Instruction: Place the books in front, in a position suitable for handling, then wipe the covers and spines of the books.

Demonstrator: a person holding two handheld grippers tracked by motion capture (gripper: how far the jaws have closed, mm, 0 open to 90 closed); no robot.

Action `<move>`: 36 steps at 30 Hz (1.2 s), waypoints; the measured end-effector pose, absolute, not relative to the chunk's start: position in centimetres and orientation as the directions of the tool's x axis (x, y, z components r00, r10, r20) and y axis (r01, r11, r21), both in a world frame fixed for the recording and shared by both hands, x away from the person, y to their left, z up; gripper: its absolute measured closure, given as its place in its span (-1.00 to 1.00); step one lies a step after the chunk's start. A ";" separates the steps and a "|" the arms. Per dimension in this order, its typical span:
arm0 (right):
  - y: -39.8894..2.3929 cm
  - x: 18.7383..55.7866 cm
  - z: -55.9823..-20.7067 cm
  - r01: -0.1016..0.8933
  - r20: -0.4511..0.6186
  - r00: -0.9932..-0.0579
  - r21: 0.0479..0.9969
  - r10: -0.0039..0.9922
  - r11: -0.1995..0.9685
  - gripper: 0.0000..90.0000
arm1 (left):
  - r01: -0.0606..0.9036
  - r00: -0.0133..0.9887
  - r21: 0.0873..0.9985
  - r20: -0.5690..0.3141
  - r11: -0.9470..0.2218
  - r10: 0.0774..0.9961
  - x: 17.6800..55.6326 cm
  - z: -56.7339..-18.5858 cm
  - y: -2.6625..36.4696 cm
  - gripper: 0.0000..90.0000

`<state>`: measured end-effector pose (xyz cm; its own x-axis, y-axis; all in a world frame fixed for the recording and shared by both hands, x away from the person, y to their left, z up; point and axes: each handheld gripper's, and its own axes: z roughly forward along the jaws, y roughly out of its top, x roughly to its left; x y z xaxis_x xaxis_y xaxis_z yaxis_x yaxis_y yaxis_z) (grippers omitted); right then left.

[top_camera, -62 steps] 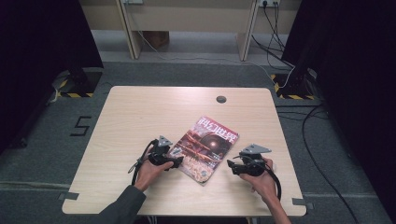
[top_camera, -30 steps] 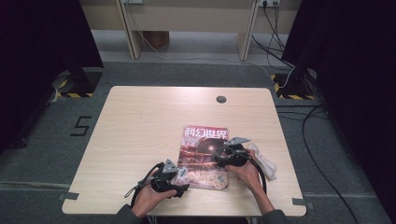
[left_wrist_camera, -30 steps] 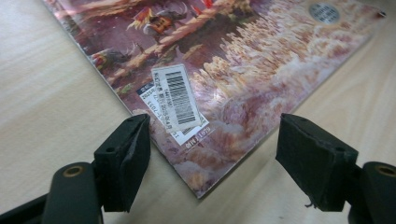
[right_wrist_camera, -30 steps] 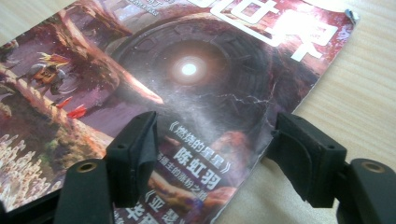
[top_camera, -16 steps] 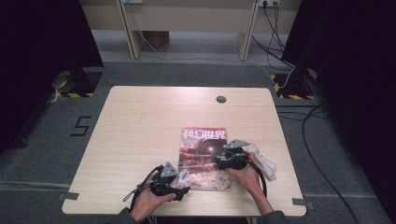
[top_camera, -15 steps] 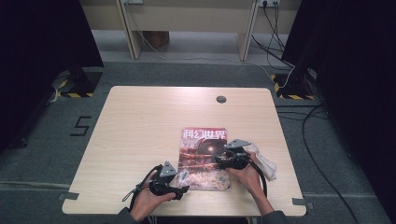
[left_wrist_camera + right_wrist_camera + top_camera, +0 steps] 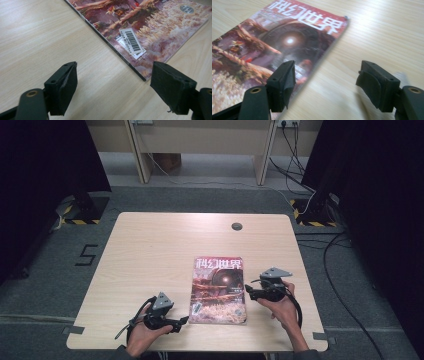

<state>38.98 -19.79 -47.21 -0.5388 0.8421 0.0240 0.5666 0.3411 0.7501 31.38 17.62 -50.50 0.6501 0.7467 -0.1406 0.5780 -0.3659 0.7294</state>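
Magazine (image 7: 219, 290) lies flat at the table's (image 7: 150, 255) near edge, between both tongs. Left tongs (image 7: 184, 321) and right tongs (image 7: 248, 292) have just been opening, both empty. Thin, floppy, glossy cover (likely slippery); grip at spine edge.

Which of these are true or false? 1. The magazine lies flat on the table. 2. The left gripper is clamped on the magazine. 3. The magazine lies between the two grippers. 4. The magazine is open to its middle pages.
1. True: the magazine lies flat on the table.
2. False: the left gripper has open jaws beside the magazine's near left corner, with nothing between them.
3. True: the right gripper, also open, is at its right edge.
4. False: it is closed, cover up, a barcode sticker near its spine.
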 end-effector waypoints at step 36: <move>-27.1 36.6 -48.6 0.614 -0.078 -0.445 0.699 0.892 0.367 0.17 | 0.581 0.617 0.732 -0.109 -0.357 0.779 31.1 -50.3 19.6 -0.62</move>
<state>36.58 -27.09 -48.59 -0.4445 0.8924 -0.0779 0.6140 0.3668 0.6989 31.05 19.65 -50.35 0.6170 0.7794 -0.1092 0.5805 -0.3570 0.7318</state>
